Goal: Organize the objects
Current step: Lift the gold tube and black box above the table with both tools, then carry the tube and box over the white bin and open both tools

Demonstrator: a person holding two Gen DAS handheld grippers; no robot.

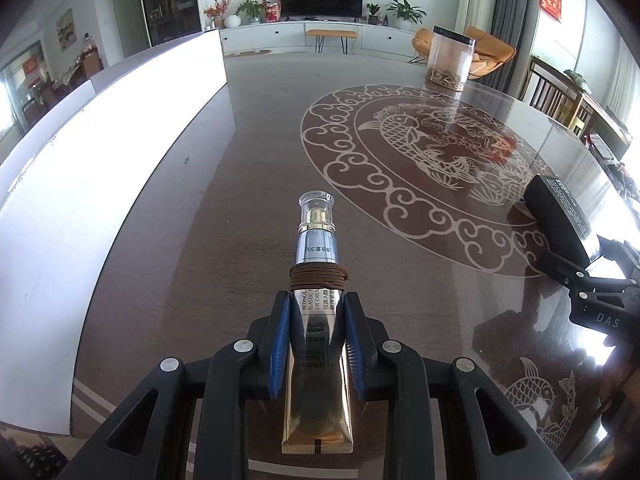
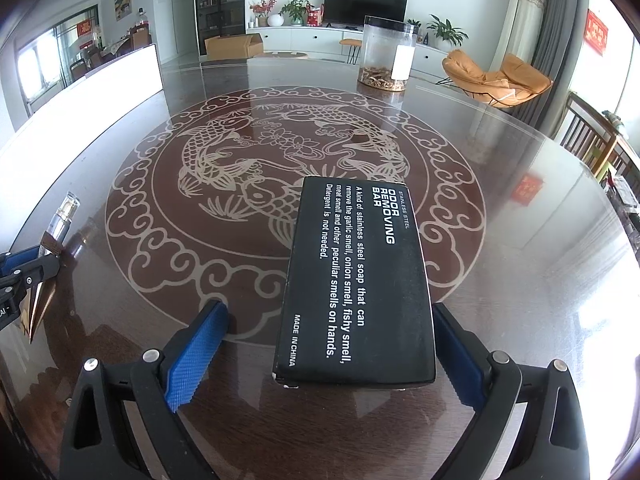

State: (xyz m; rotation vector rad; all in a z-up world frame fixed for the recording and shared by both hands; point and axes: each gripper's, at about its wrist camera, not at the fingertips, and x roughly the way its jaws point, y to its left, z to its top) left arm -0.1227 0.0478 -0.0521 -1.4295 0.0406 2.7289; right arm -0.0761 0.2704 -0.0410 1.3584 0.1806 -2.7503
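My left gripper [image 1: 316, 312] is shut on a gold eye cream tube [image 1: 318, 344] with a clear cap and a brown cord wound round its neck, held just above the dark table [image 1: 168, 240]. The tube also shows at the left edge of the right wrist view [image 2: 60, 224]. My right gripper [image 2: 332, 344] is open around a black box [image 2: 356, 280] labelled "odor removing bar". The box lies flat on the table, its right side against the right finger and a wide gap to the left finger. The box and right gripper show at the right of the left wrist view [image 1: 560, 216].
A long white box [image 1: 100, 184] runs along the table's left side. A clear jar [image 2: 386, 54] with a black lid stands at the far edge. The table top [image 2: 240, 160] bears a round fish pattern. Wooden chairs [image 2: 592, 148] stand at the right.
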